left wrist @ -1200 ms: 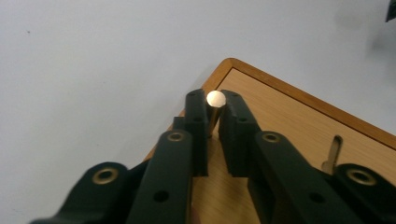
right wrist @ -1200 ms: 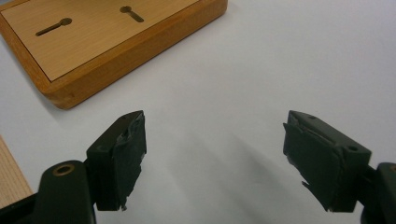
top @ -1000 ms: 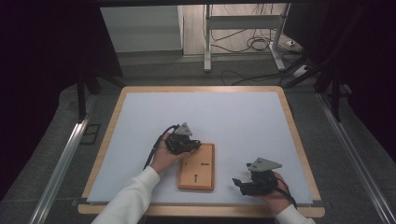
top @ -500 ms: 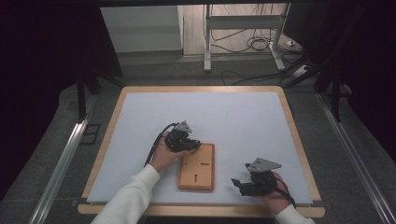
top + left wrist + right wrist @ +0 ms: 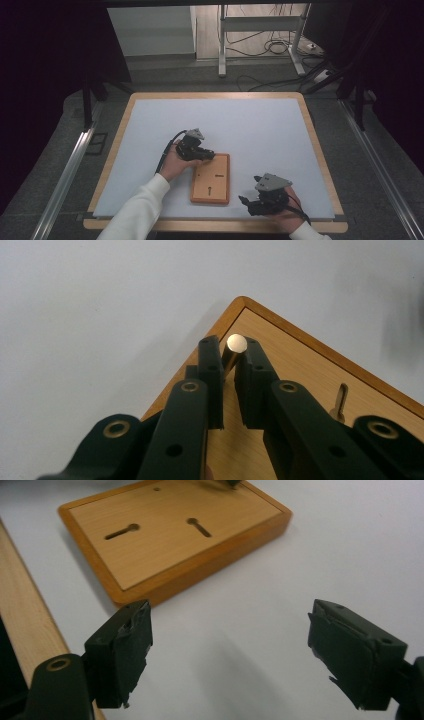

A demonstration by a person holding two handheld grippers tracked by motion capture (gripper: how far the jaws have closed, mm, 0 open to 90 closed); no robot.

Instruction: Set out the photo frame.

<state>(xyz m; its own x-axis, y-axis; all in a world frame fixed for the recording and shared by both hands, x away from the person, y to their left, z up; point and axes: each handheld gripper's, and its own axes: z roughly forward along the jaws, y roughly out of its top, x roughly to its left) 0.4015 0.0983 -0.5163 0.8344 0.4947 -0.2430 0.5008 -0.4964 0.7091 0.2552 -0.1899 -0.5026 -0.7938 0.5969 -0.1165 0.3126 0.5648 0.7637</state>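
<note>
A flat wooden board (image 5: 210, 179) with keyhole slots (image 5: 122, 531) lies on the white mat near the front. At the board's far left corner, my left gripper (image 5: 210, 156) is shut on a short metal pin (image 5: 236, 346) that stands upright between its pads. My right gripper (image 5: 246, 202) rests low on the mat to the right of the board (image 5: 175, 535) and points at it. Its jaws have just been opening and stand wide apart (image 5: 230, 655), with only bare mat between them. A second small pin (image 5: 340, 402) sits in a slot farther along the board.
The white mat (image 5: 250, 125) covers a table with a wooden rim (image 5: 315, 145), whose front strip (image 5: 30, 630) runs close beside my right gripper. Beyond the table are a metal stand (image 5: 260, 30) and loose cables (image 5: 270, 47) on the floor.
My right gripper has shifted slightly left toward the board. The left gripper and the board have stayed put.
</note>
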